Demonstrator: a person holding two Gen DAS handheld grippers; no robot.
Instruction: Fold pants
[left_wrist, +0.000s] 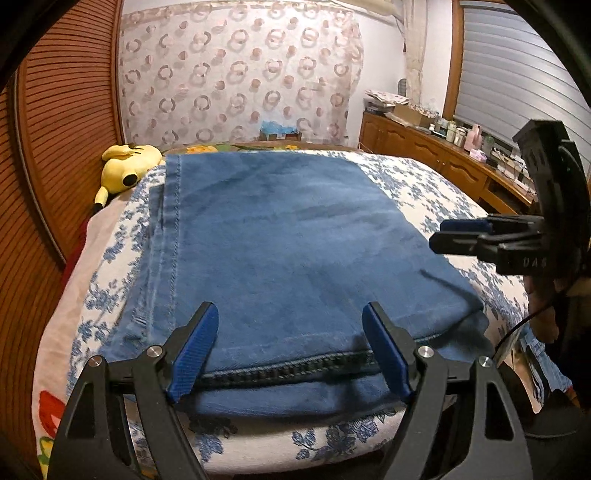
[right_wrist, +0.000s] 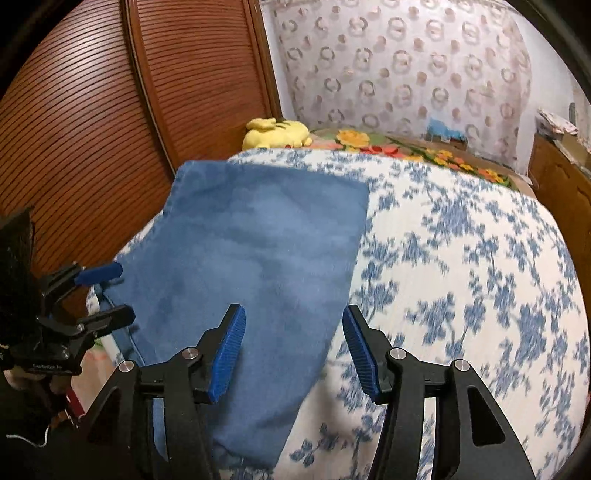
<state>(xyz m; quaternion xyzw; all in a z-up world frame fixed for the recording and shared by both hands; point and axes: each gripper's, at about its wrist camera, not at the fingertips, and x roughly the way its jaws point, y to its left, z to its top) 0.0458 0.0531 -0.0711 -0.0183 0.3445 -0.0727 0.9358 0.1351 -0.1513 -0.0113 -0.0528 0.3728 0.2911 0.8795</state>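
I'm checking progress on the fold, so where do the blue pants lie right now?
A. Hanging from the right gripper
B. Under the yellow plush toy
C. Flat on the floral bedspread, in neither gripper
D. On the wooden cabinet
C: the blue pants lie flat on the floral bedspread, and both the left gripper and the right gripper are open.
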